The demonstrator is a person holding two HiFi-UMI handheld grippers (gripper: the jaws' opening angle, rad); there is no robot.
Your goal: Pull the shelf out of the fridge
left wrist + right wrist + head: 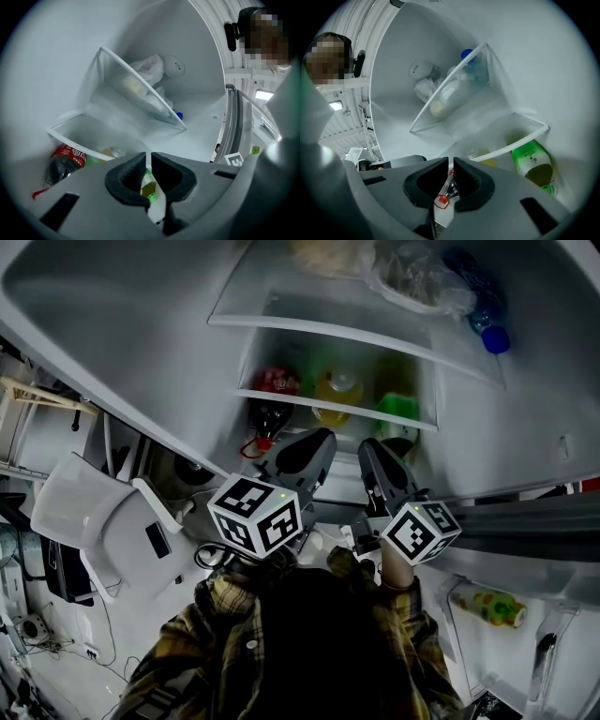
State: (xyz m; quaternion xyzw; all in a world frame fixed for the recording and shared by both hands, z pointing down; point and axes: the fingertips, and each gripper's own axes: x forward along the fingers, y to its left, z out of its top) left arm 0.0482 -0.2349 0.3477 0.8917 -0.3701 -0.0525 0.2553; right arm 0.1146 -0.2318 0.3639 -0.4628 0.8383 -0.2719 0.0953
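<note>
Shelf (337, 411), the lower of two glass panels with a white front strip, sits inside the fridge (141, 324), not pulled out; its front edge also shows in the left gripper view (75, 143) and the right gripper view (520, 140). Beneath it stand three bottles, partly seen through the glass: red-labelled bottle (272, 385) on the left, yellow bottle (339, 390) in the middle, green bottle (398, 411) on the right. Upper shelf (356, 334) carries clear plastic bags (412, 277) and a blue-capped bottle (495, 338). Left tongs (323, 437) point into the fridge just below the shelf's front strip; whether they touch it cannot be told. In their own view the left tongs (149, 161) are closed to a thin slit, nothing clamped, a green-capped bottle showing only behind the slit. Right tongs (367, 444) lie close beside the left pair, pointing the same way. Their own view shows the right tongs (451, 166) likewise closed on nothing, with a red cap ring visible beyond the slit. Marker cubes ride behind each pair, left cube (255, 514) and right cube (420, 531). Plaid sleeves (225, 615) fill the lower frame. Open fridge door at the right holds a pale bottle (487, 606) in its rack.
</note>
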